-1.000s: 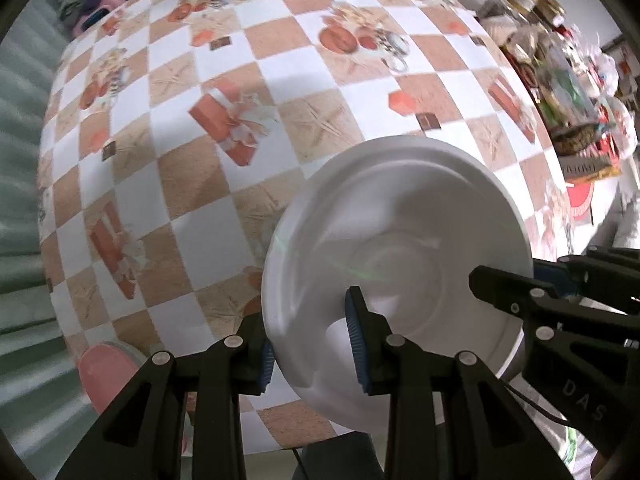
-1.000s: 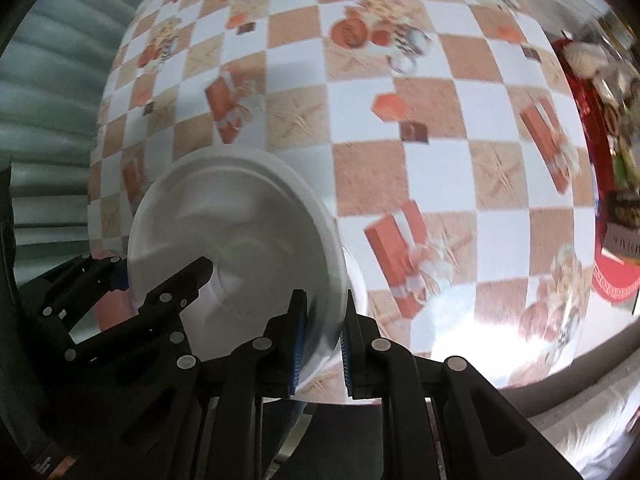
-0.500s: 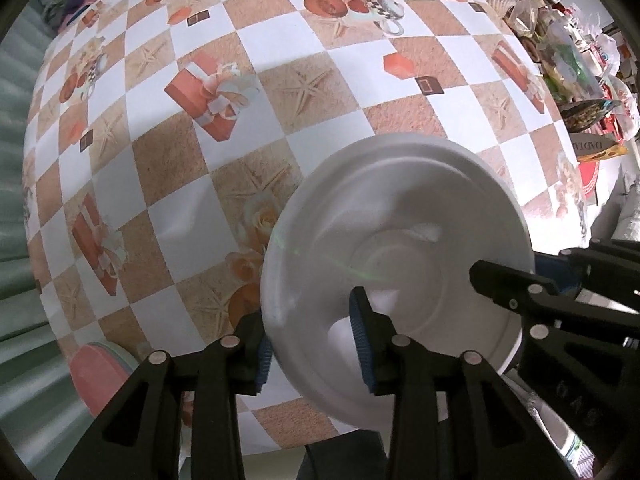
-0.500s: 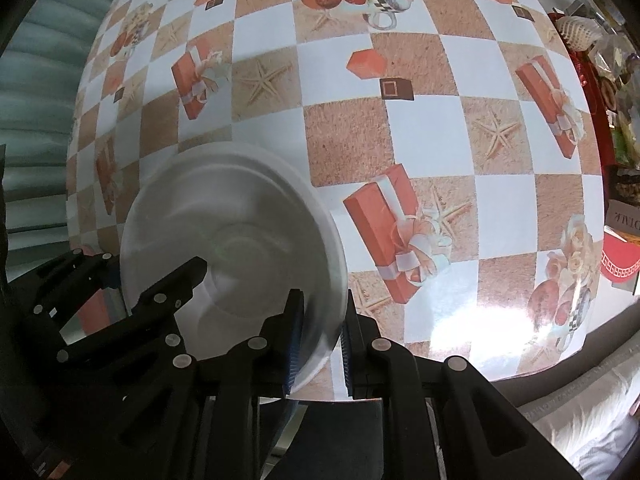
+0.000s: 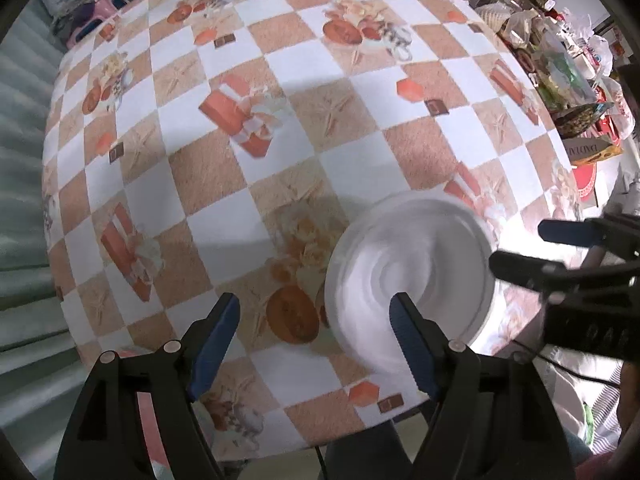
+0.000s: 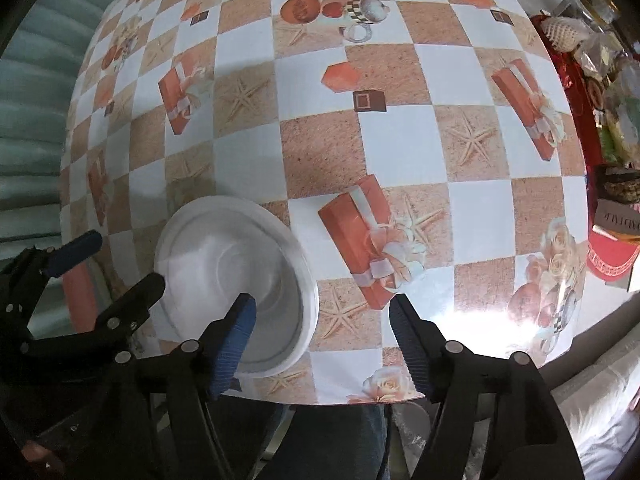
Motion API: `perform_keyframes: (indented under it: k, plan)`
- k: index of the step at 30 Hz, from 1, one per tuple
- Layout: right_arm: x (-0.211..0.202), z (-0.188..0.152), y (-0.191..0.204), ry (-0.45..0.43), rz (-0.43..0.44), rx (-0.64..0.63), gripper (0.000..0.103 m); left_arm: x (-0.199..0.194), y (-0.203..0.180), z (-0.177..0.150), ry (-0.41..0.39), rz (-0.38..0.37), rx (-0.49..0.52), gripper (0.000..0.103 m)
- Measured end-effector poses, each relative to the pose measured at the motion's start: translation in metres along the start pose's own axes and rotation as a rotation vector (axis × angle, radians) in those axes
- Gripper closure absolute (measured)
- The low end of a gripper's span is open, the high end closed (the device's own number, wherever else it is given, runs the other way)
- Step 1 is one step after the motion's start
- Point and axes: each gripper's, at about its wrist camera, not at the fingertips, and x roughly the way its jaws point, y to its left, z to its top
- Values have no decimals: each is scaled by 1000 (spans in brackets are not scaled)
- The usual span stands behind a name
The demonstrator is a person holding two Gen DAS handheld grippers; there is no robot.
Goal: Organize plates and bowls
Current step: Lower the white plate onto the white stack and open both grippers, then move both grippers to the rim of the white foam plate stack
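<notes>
The white plate (image 5: 408, 276) lies on the table (image 5: 280, 128), blurred, perhaps not yet settled. Both grippers are opening and grasp nothing: the left gripper (image 5: 314, 332) has its right finger over the plate, the right gripper (image 6: 322, 328) its left finger. The plate looks light, stiff, smooth and breakable; take it at the rim.

White bowl (image 5: 408, 264) on an orange-and-white checked tablecloth (image 5: 256, 168); blue-padded black fingers (image 5: 214, 332)
</notes>
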Motion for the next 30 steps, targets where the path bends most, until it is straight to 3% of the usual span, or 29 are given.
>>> perform_keyframes:
  k: [2,4,5,9,16,30]
  plan:
    - [-1,-1,-2,1,1,6,33,3,0,0,29,-14,0,23]
    - [-2,-2,-2,1,3,7,17,2,1,-2,30,2,4,20]
    - [-2,-2,-2,-2,6,8,2,1,2,-3,32,5,3,18]
    - [-9,-7,0,-44,15,-5,1,0,10,-7,52,-27,-30,0]
    - [-3,-16,6,-20,20,1,1,0,15,-14,97,-47,-5,0]
    - [2,-30,-15,32,20,128,1,-4,-4,-5,106,8,87,0]
